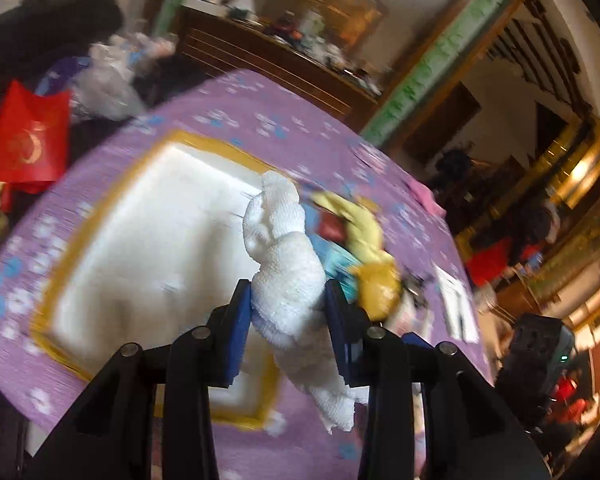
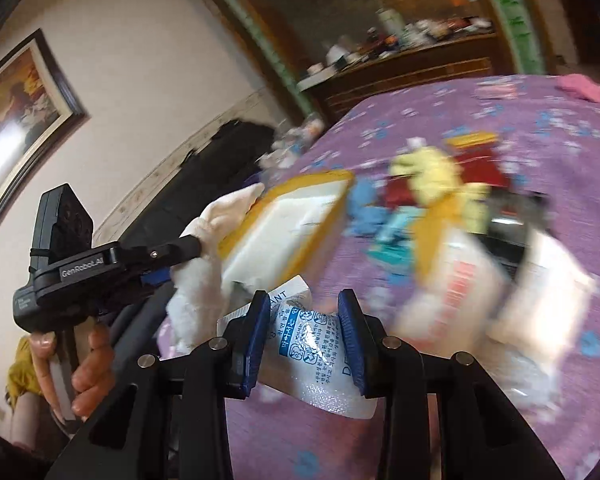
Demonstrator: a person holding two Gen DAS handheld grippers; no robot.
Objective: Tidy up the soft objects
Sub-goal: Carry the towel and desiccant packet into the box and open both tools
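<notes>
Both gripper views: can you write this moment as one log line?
left hand-held gripper: holds white cloth | right hand-held gripper: holds desiccant packet | white tray: empty

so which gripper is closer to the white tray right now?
Left. The left gripper, shut on a white cloth, hangs right over the white tray; the right gripper, shut on a desiccant packet, sits back beside it.

Dim warm indoor light, heavy motion blur, fisheye-curved dark edges, ceiling-light glare
</notes>
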